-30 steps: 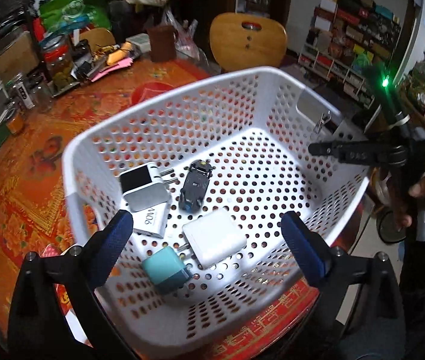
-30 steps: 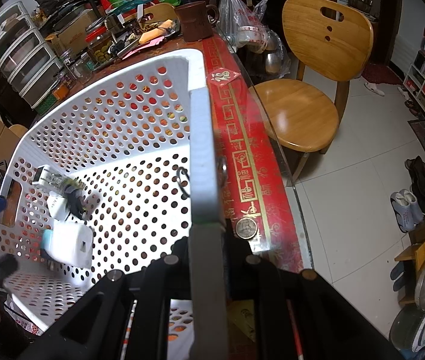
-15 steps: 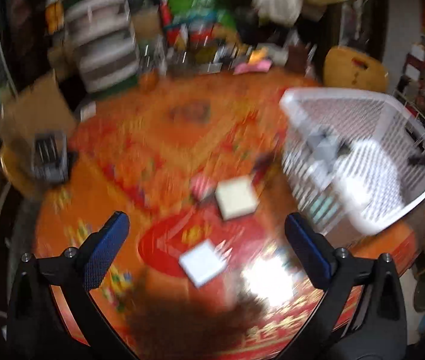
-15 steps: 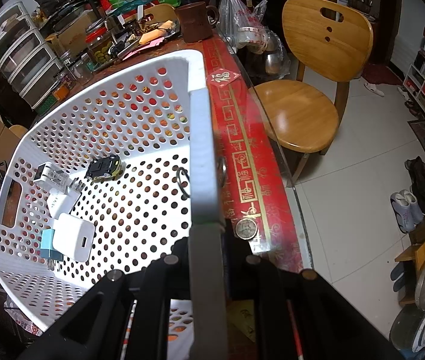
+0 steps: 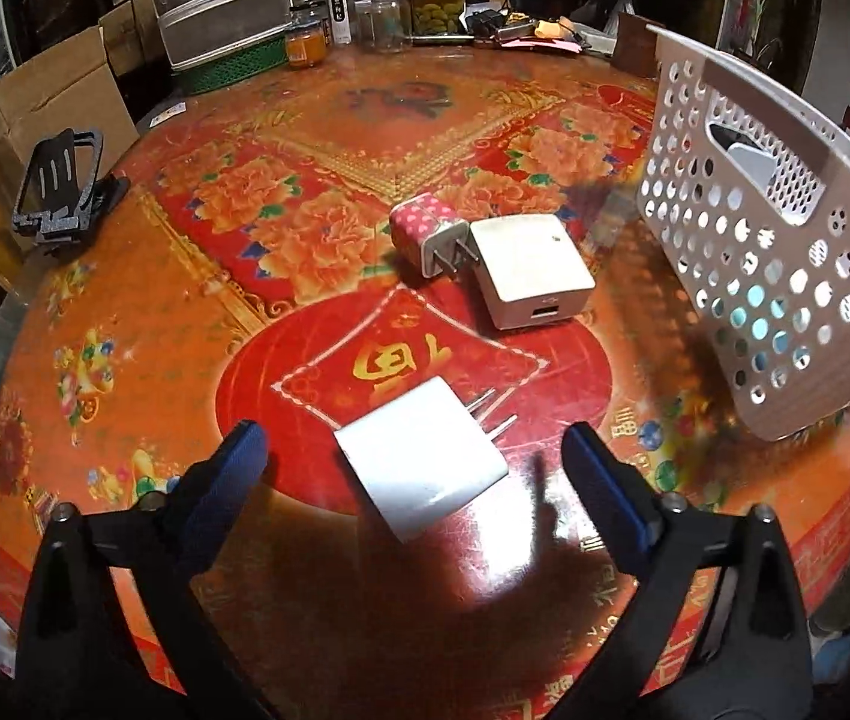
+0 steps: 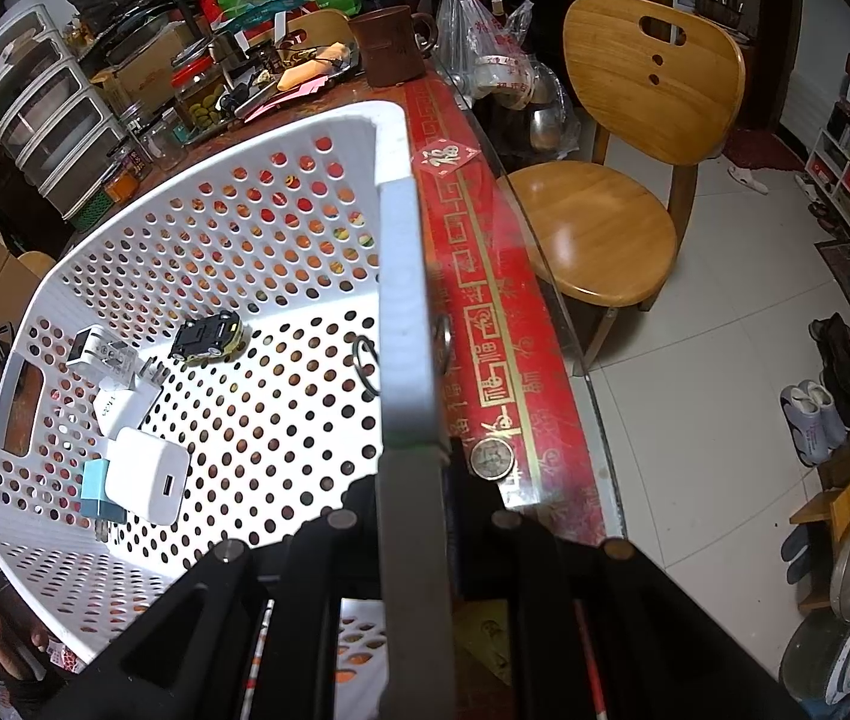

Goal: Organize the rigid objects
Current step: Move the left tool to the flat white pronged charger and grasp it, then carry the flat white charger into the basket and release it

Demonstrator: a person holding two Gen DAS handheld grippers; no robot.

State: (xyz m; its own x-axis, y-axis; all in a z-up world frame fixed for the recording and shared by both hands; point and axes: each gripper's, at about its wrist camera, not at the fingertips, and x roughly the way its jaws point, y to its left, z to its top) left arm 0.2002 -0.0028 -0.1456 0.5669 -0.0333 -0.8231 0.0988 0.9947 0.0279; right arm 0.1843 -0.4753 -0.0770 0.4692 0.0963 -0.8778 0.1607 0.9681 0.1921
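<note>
My left gripper (image 5: 416, 468) is open over the red table, its jaws either side of a white plug charger (image 5: 422, 465) lying on the cloth. Beyond it lie a pink dotted charger (image 5: 419, 228) and a cream square charger (image 5: 529, 276). My right gripper (image 6: 410, 468) is shut on the rim of the white perforated basket (image 6: 392, 276), which also shows in the left wrist view (image 5: 772, 264). In the basket lie a toy car (image 6: 209, 336), a white charger (image 6: 146, 474), a teal charger (image 6: 95, 489) and two more white adapters (image 6: 107, 360).
A black phone stand (image 5: 62, 180) sits at the table's left edge. Jars, drawers (image 5: 221, 0) and clutter line the far side. A wooden chair (image 6: 622, 192) stands beside the table; a coin (image 6: 492, 459) lies near the table edge.
My left gripper has swung away from above the basket to the table's middle, over the white charger. The right gripper and basket have stayed still.
</note>
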